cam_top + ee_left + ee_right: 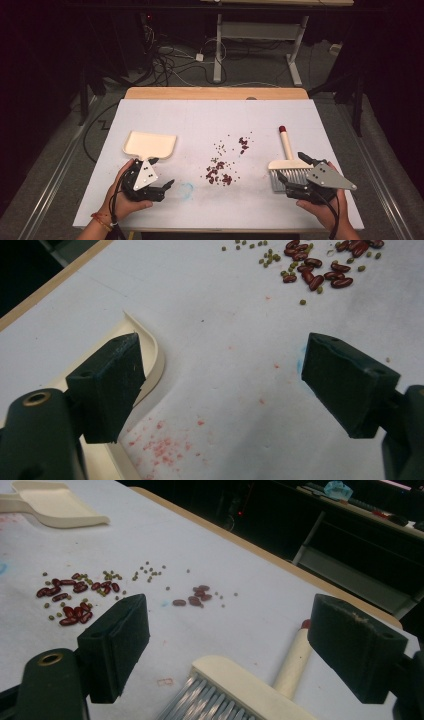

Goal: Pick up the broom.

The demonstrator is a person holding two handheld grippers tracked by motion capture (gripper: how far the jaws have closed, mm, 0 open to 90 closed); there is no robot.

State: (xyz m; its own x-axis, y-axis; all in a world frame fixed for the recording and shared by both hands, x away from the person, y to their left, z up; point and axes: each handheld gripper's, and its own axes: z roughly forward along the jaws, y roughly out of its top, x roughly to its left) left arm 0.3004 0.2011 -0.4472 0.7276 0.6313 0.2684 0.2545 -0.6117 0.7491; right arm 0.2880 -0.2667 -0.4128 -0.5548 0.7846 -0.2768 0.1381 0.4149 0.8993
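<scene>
dustpan (152, 352): left gripper view, only a curved rim strip visible; rest behind the near jaw of the left tongs (222, 385) & past bottom edge.
dustpan handle (141, 161): high view, end under the left tongs' grey plate.
brush (250, 687): right gripper view, bristles cut by bottom edge; handle tip behind far jaw of the right tongs (245, 647).
brush bristles (285, 179): high view, near part under the right tongs.
beans (220, 172): high view, too small to count or tell apart.
forearms: cut by bottom edge.

free: table centre | blocked: beans (220, 172), dustpan (150, 145), brush (287, 160)
</scene>
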